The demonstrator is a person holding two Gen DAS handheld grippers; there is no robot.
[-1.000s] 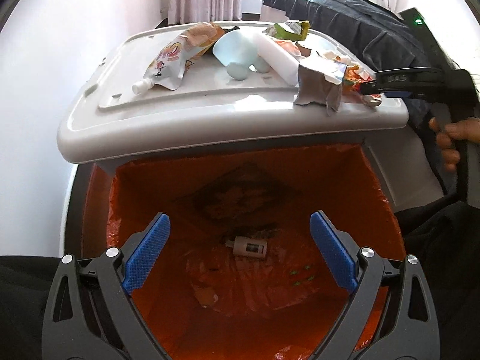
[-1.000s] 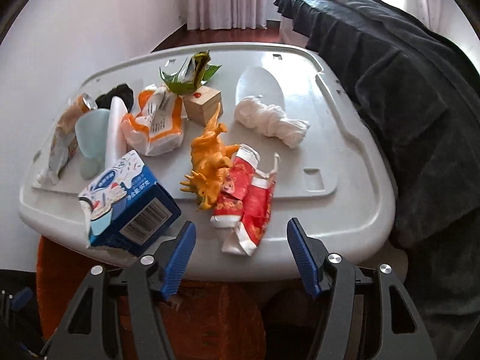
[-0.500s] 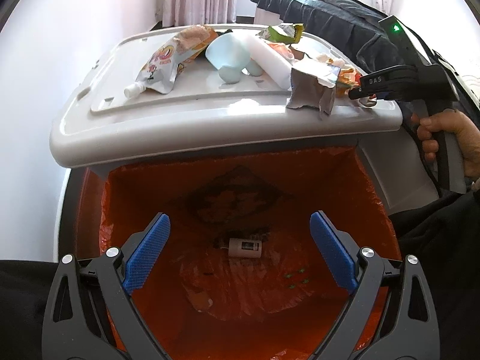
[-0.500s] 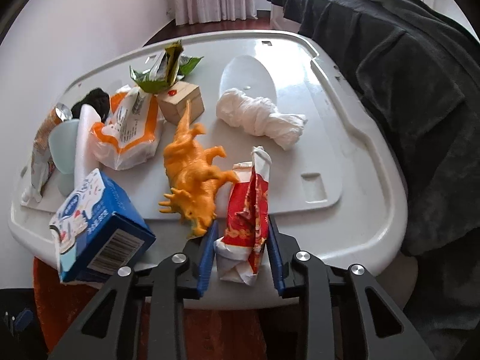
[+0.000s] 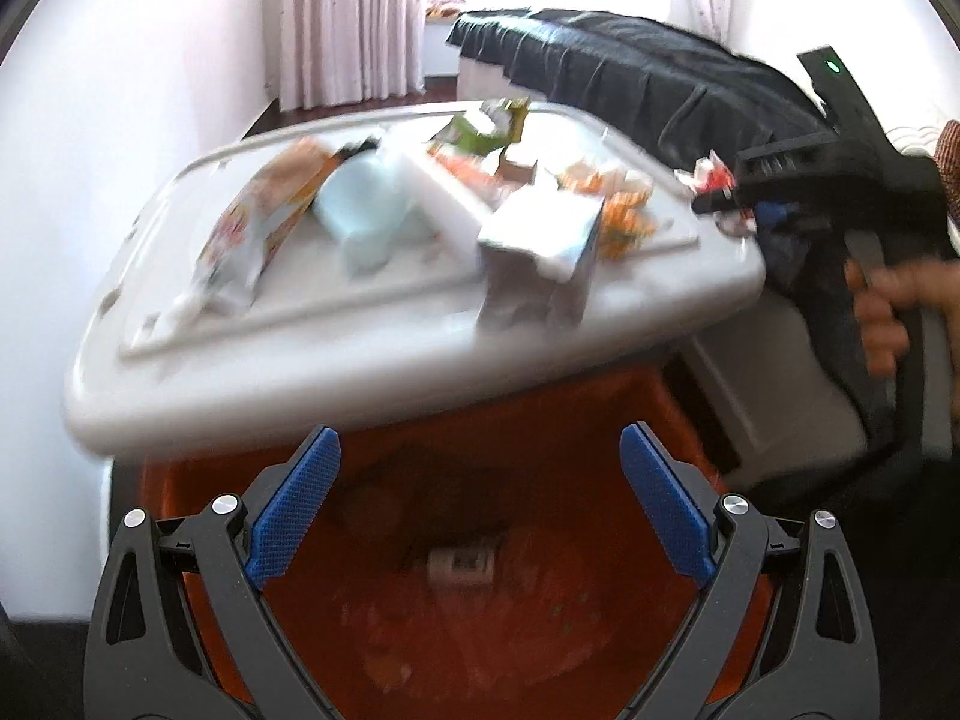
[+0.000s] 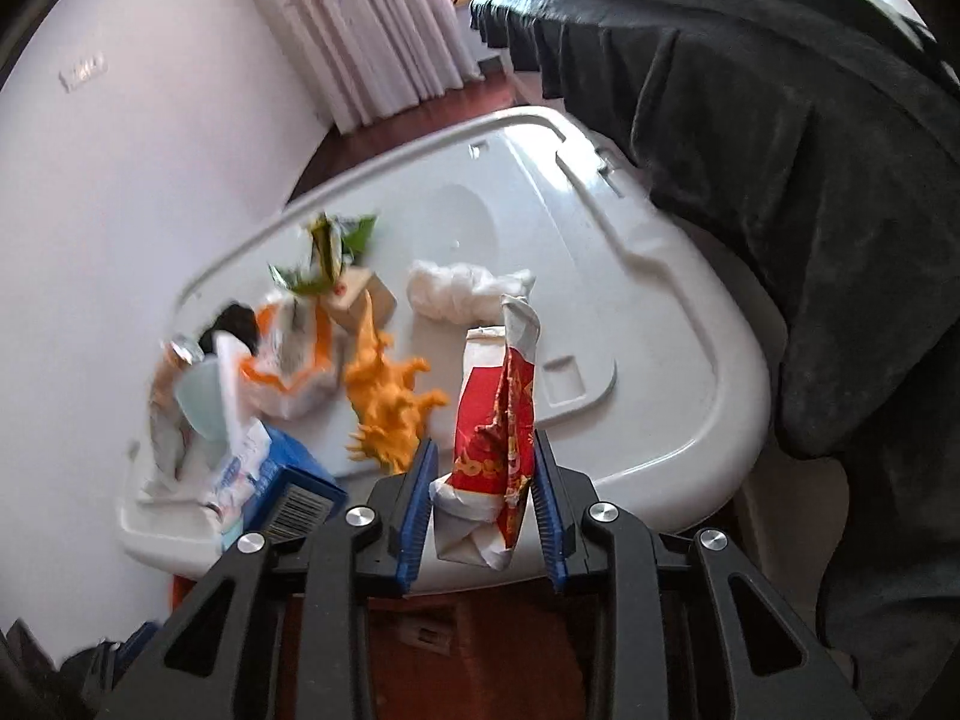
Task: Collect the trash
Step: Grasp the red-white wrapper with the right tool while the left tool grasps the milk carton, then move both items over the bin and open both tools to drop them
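My right gripper point(image 6: 483, 474) is shut on a red and white crumpled wrapper point(image 6: 498, 420) and holds it lifted above the near edge of the white bin lid point(image 6: 660, 324). It also shows in the left wrist view point(image 5: 720, 195) at the lid's right edge. My left gripper point(image 5: 477, 510) is open and empty over the orange-lined trash bin point(image 5: 480, 630), where a small white bottle point(image 5: 462, 564) lies at the bottom. On the lid lie an orange toy dinosaur point(image 6: 390, 402), a blue carton point(image 6: 288, 480), a white tissue wad point(image 6: 462, 291) and several wrappers.
A dark blanket point(image 6: 780, 150) covers furniture to the right of the lid. A white wall point(image 6: 120, 180) is on the left, curtains point(image 6: 372, 30) at the back. A small wooden block point(image 6: 360, 294) and a pale blue cup point(image 5: 360, 210) sit among the litter.
My right gripper closed on the red wrapper and lifted it up off the lid. The left gripper stayed open over the bin and its view tilted upward.
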